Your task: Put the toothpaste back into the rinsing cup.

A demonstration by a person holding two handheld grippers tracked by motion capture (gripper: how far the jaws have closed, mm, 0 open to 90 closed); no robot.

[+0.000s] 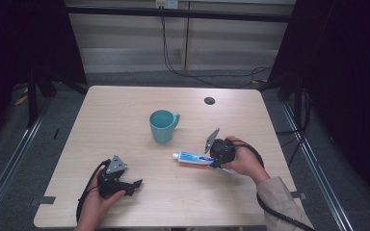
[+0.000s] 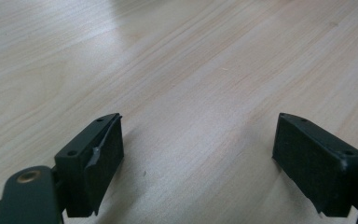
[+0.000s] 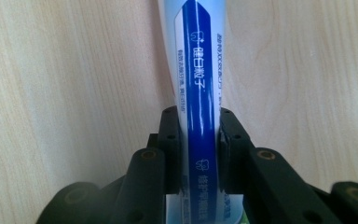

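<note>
Left gripper (image 1: 136, 184) sits at the near left of the table (image 1: 125, 110), held in the left hand (image 1: 96, 204), resting low over bare wood; in the left gripper view its 2 jaws stand wide apart with nothing between them, only wood grain. Right gripper (image 1: 211, 162) lies near the right of the table, held in the right hand (image 1: 243, 161), pointing leftward across the table. Its jaws are clamped on the toothpaste tube (image 1: 192, 158): in the right gripper view the 2 black pads (image 3: 170, 140) press the blue-and-white tube (image 3: 198, 93) from both sides, close to its flat crimped end, with the tube body running straight away from the camera. In the high view the tube lies flat on the wood, right of centre, cap end pointing left, tail end inside the right gripper. Farther back, a teal mug (image 1: 163, 125) stands upright near the table centre, handle to the right, apart from the tube. A small dark round spot (image 1: 209, 100) marks the far part of the table.
</note>
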